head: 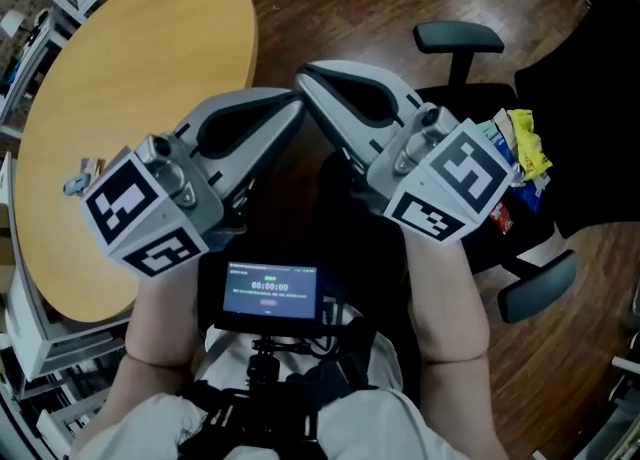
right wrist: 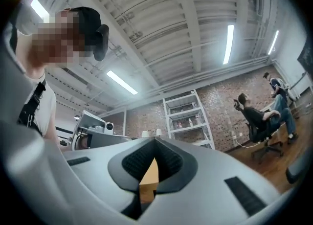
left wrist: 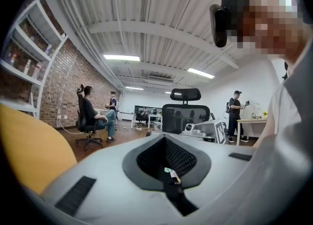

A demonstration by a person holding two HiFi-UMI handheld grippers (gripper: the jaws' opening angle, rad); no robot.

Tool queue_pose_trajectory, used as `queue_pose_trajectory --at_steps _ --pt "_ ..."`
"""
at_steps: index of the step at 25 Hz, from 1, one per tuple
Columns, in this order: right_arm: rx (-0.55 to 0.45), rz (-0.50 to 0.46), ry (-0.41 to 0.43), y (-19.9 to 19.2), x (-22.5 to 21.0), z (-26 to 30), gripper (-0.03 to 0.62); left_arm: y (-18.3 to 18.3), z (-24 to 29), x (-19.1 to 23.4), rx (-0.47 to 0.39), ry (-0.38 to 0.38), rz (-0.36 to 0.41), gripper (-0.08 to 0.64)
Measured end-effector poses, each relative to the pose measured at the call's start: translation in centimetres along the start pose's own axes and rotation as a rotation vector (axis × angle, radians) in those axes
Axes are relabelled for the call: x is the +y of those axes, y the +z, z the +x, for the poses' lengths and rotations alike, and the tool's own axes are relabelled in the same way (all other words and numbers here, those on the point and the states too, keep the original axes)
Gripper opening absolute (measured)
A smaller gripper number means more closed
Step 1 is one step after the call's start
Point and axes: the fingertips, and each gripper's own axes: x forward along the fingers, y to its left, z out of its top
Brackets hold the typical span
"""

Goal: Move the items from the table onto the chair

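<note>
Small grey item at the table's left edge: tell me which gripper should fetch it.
Left. The left gripper hangs on the side of the table, nearer the small grey item; the right gripper sits over by the chair. Both are shut and empty, so it would need to open first.

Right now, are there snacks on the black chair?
Yes, colourful snack packets lie on the seat of the black chair.

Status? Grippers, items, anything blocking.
Both shut, empty: left gripper, right gripper, tip to tip. Several packets on chair; small grey item at table edge. Nothing blocking.
</note>
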Motion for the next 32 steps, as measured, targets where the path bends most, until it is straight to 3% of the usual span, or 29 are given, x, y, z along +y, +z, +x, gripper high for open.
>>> queue_pose_trajectory --at_steps 4,8,14,18,26,32 --pt "0.022 0.019 0.038 -0.5 2.5 6.3 0.000 2.0 -7.6 4.2 -0.014 0.111 0.013 0.007" --pt "0.005 0.029 0.140 -1.0 4.2 8.9 0.000 1.4 -11.3 6.1 0.013 0.215 0.042 0.006" --pt "0.048 0.050 0.300 -2.5 9.6 13.9 0.000 0.7 -18.5 8.0 0.018 0.382 0.013 0.006" --pt "0.088 0.073 0.384 -4.2 14.3 17.4 0.000 0.1 -23.9 8.0 0.017 0.440 0.001 0.006" --pt "0.173 0.081 0.526 -7.7 22.1 22.0 0.000 -3.2 -34.8 9.2 0.000 0.637 -0.039 0.006" --pt "0.231 0.080 0.585 -10.1 26.3 24.1 0.000 -4.9 -39.4 9.3 -0.002 0.689 -0.025 0.006"
